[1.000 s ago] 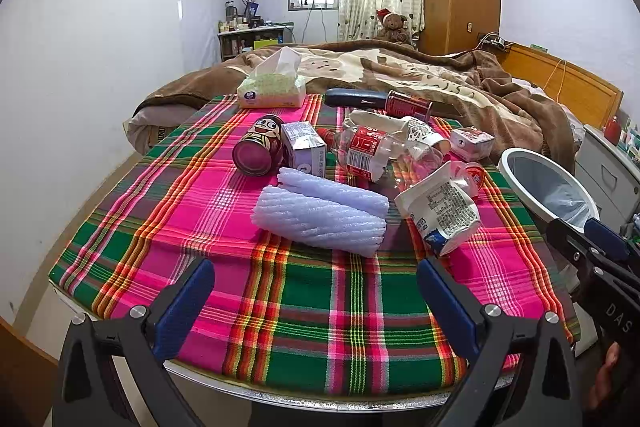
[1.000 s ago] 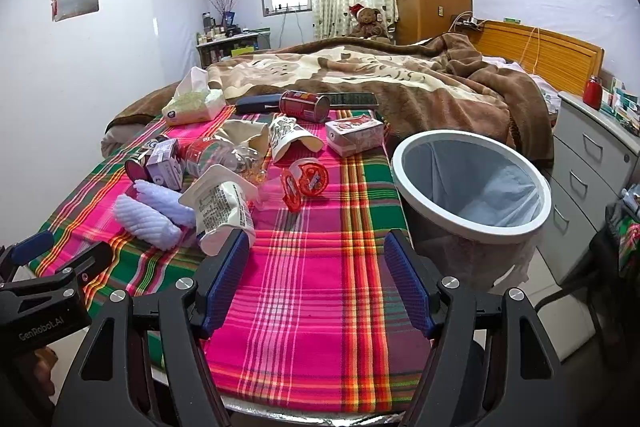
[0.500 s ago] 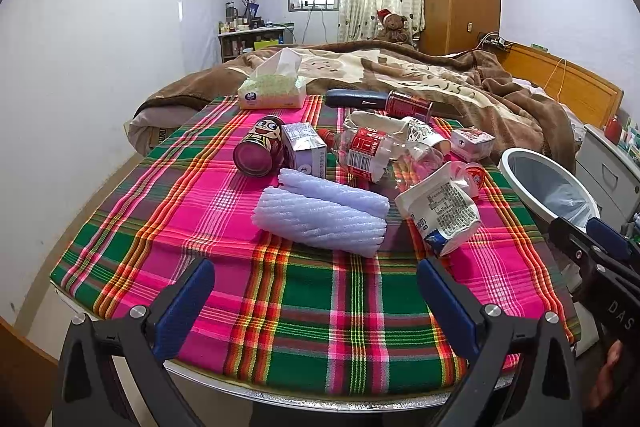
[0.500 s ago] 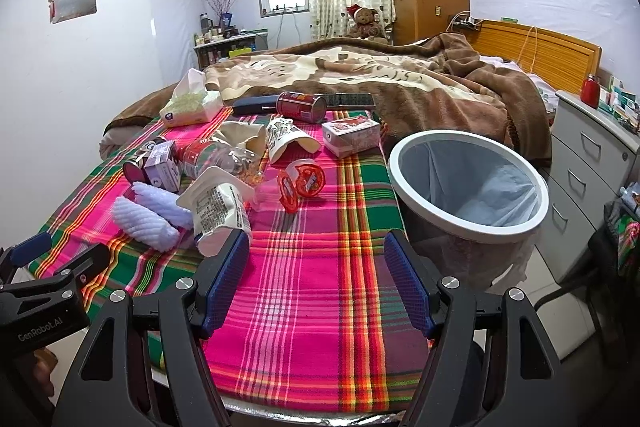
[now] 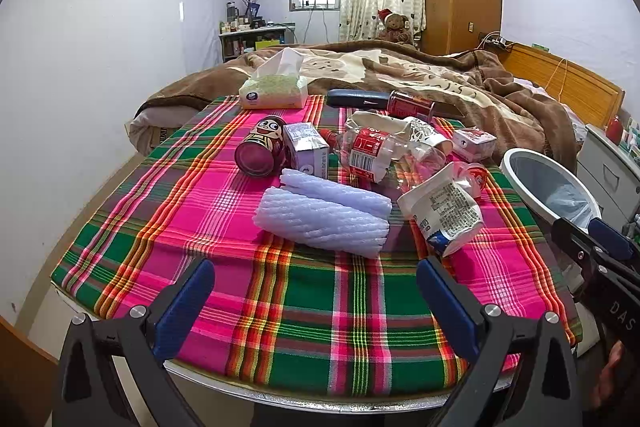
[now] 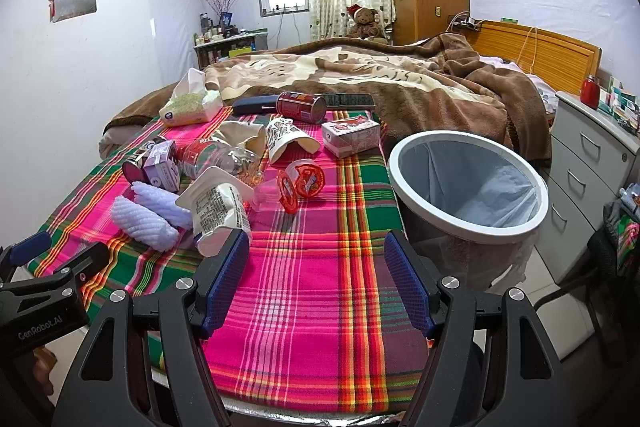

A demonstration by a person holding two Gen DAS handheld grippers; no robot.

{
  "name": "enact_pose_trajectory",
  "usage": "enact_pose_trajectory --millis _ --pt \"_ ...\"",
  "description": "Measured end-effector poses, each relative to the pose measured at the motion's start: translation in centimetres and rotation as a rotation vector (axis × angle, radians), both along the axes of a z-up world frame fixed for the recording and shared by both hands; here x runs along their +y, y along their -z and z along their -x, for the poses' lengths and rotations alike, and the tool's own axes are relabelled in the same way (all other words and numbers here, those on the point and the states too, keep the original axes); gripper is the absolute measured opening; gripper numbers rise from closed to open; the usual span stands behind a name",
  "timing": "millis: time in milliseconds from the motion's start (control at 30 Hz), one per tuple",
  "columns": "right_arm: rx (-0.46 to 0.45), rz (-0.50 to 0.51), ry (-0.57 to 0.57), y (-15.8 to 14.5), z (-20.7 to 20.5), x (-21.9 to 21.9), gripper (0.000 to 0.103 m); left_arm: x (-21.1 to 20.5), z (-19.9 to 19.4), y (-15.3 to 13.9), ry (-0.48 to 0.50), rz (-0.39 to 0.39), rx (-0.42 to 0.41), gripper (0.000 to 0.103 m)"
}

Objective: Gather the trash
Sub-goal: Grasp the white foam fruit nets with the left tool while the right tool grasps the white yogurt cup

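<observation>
Both tongs gape wide and hold nothing: the left gripper [image 5: 314, 287] hovers over the near edge of the plaid tablecloth [image 5: 312, 311]; the right gripper [image 6: 316, 279] likewise. The trash sits at twelve o'clock of the left one, foam sleeves [image 5: 324, 219] nearest, a crumpled cup [image 5: 444, 211] at one o'clock; the bin [image 6: 468, 187] stands at two o'clock of the right one.

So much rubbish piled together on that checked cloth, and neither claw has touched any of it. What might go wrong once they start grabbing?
1. The trash lies packed together: closing on the white yogurt cup may well nudge the foam netting rolls beside it.
2. The cans lie on their sides, so the red can near the blanket could roll if bumped.
3. The bin stands off the table's right edge, so a short drop might miss its rim.
</observation>
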State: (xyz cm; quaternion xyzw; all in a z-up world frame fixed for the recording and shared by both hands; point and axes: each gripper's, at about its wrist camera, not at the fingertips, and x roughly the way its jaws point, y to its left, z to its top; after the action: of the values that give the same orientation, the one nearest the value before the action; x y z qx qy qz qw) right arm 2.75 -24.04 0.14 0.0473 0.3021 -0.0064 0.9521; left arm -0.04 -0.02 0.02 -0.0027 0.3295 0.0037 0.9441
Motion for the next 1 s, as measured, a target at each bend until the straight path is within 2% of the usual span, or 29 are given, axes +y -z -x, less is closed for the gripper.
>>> enact_pose_trajectory --millis 200,400,533,900,1000 --pt "0.005 -0.013 -0.027 0.4 -0.7 -0.1 0.071 0.6 -0.6 0.2 -0.001 0.008 0.004 0.102" --pt "0.013 -0.029 -0.069 1.2 -2.1 0.2 0.072 3.2 -2.9 1.3 0.008 0.122 0.062 0.102" --pt "0.024 -0.03 -0.113 1.5 -2.9 1.1 0.071 4.1 -4.2 1.9 -0.015 0.103 0.088 0.102" --pt "0.101 -0.082 -0.249 2.6 -5.8 2.8 0.071 5.7 -8.3 3.3 0.012 0.281 0.189 0.102" --pt "0.138 -0.103 -0.284 3.0 -6.5 3.2 0.071 5.6 -9.4 3.5 0.016 0.306 0.208 0.102"
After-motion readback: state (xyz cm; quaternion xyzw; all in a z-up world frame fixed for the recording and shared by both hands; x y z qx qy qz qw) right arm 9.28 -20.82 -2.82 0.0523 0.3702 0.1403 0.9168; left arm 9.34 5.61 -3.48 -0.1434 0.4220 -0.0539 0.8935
